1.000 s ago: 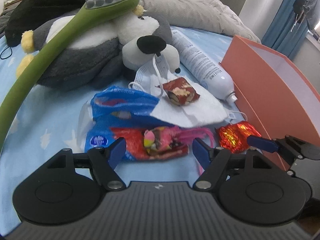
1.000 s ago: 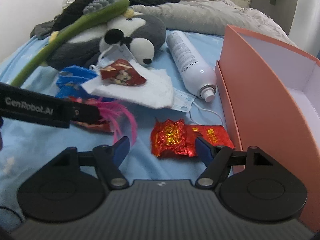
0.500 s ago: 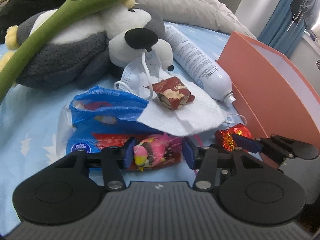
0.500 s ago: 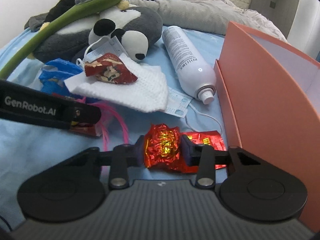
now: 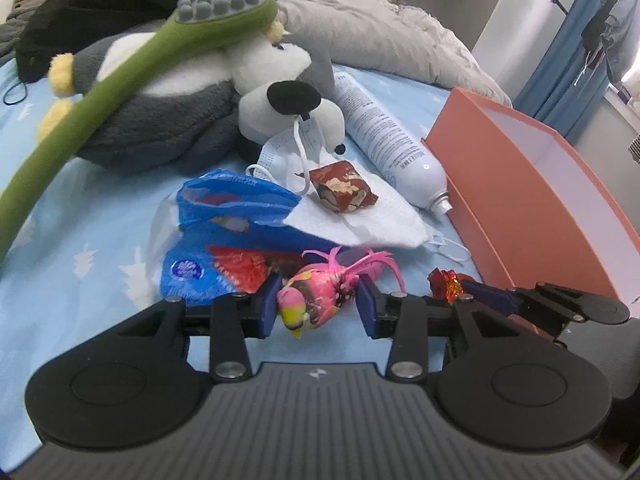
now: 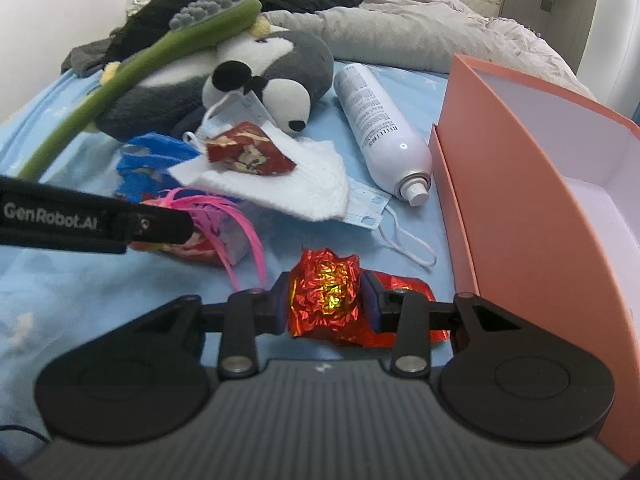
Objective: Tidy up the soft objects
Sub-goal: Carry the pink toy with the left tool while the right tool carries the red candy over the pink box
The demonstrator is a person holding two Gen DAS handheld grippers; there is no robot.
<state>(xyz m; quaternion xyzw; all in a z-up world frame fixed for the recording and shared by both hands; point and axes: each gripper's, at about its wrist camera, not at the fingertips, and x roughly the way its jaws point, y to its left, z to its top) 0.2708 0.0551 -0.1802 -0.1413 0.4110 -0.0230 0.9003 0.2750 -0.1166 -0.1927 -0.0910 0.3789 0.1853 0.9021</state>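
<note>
My left hand-held gripper [image 5: 318,307] is closing on the pink feathered toy [image 5: 320,294]; its pads press both flanks, yellow beak toward me, pink feathers trailing away to the right, long axis slanting across the jaws. My right hand-held gripper [image 6: 326,299] pinches the crumpled red foil wrapper [image 6: 324,294], whose length runs sideways, its flat tail sticking out rightward toward the orange box [image 6: 520,184]. A second ago both jaws stood wide with these things lying loose on the blue bed sheet [image 5: 80,208]. Beyond lie the blue plastic bag [image 5: 224,240], white cloth [image 6: 296,184], spray can [image 6: 380,132] and plush penguin [image 5: 180,100].
</note>
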